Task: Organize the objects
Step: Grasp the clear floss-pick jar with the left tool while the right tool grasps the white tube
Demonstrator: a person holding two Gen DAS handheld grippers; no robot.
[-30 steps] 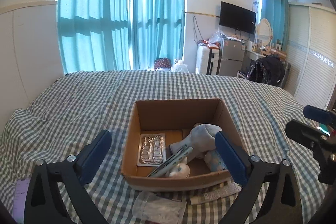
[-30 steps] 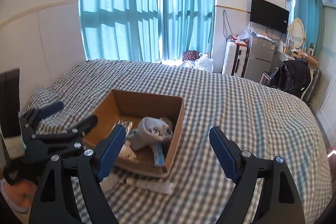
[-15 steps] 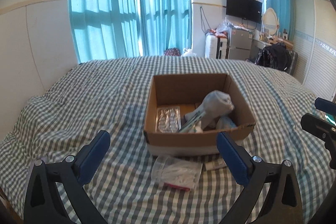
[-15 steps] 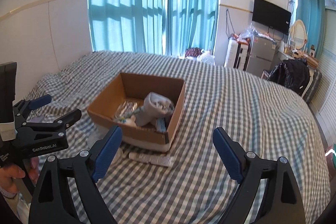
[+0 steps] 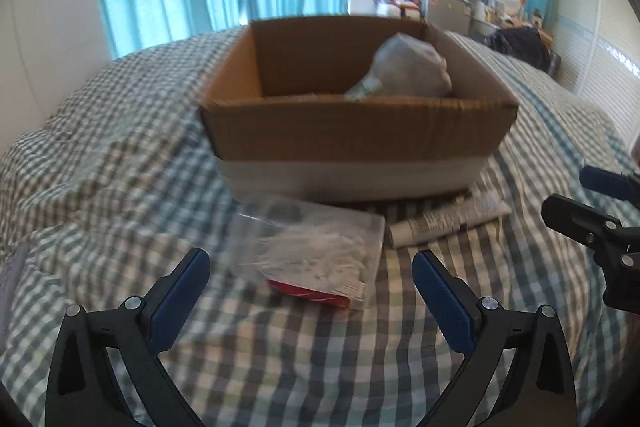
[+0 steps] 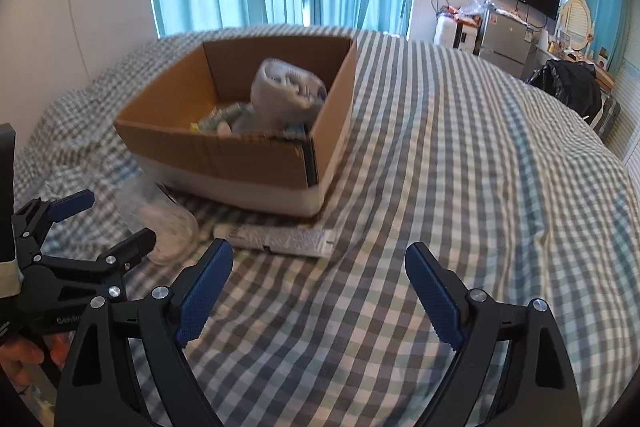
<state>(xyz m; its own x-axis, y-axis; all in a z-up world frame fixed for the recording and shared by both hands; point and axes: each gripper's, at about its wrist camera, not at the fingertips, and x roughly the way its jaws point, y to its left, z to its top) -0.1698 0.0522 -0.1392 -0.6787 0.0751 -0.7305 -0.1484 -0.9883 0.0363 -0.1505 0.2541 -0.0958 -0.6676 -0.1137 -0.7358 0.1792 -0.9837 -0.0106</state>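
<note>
An open brown cardboard box with a pale band round its base sits on a bed covered by a grey-and-white checked sheet. Inside it a rolled grey sock leans against the right-hand wall, with a few small packets beside it that are too blurred to name.

Just in front of the box lie two things on the sheet: a clear plastic zip bag of white cotton swabs with a red strip, and to its right a flat white printed tube whose far end touches the box's base.

The left gripper hovers low over the sheet with its blue-padded fingers spread wide and empty — the swab bag sits between them, slightly ahead, and no pad touches it.

The right gripper is likewise spread wide with nothing in it, above bare sheet to the right of the tube. From its camera the left gripper's black frame shows at the lower left, close to the swab bag.
</note>
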